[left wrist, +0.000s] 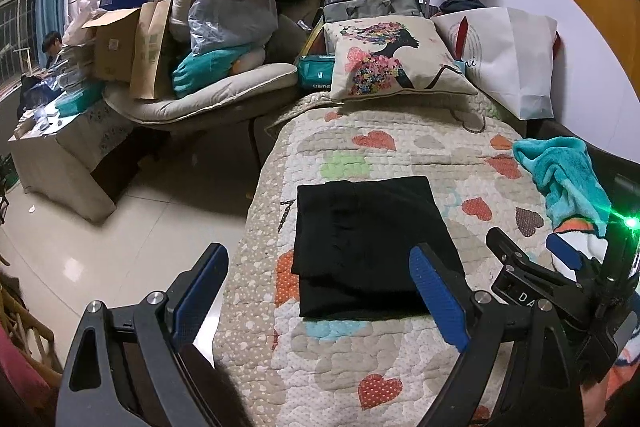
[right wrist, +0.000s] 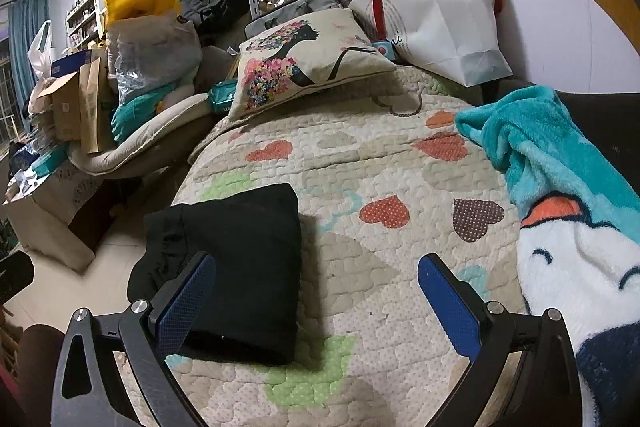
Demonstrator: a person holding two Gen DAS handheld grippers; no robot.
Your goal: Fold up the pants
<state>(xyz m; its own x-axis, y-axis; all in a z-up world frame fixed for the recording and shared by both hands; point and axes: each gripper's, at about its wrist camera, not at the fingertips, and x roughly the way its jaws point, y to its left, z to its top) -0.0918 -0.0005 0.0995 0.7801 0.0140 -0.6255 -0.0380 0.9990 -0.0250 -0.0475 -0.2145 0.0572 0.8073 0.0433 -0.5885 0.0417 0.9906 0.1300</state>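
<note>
The left gripper [left wrist: 322, 291] is held wide apart, gripping nothing. The folded black pants [left wrist: 368, 247] are laid flat on the heart-patterned quilt [left wrist: 400, 155]. The right gripper [right wrist: 316, 301] is likewise spread, empty, beside a teal blanket [right wrist: 560, 163].

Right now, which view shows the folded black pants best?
The left wrist view: the black pants lie nearly whole and square on the quilt, folded layers visible, one finger covering a corner. The right wrist view shows them off to the left, skewed, partly hidden behind a finger.
</note>
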